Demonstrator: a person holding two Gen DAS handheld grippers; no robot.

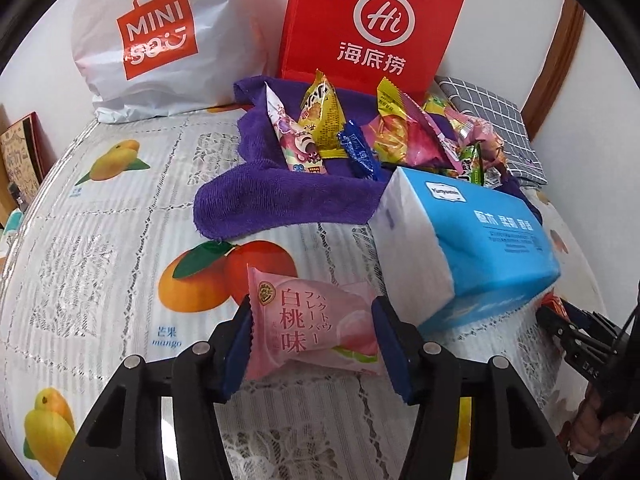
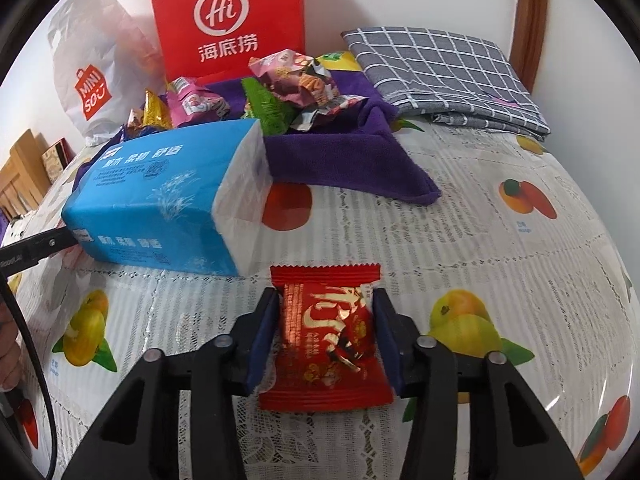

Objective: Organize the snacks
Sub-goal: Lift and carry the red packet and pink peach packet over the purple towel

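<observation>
Item 1: my left claw (image 1: 314, 350), pads pressed to both sides of a pink peach-flavour snack packet (image 1: 316, 330), gripped across its width so it lifts flat off the fruit-print counter (image 1: 120, 220).

Item 2: my right claw (image 2: 326, 338), clenched likewise on a red foil snack packet (image 2: 326, 340), low over the counter.

Item 3: blue tissue pack (image 1: 472, 240), lying between the two claws, just behind them.

Item 4: purple towel (image 1: 280, 200), further back, bearing the heap of assorted snack packets (image 1: 360, 136), presumably the collecting place.

Item 5: red paper bag (image 1: 368, 24) and white shopping bag (image 1: 160, 36), upright against the wall.
</observation>
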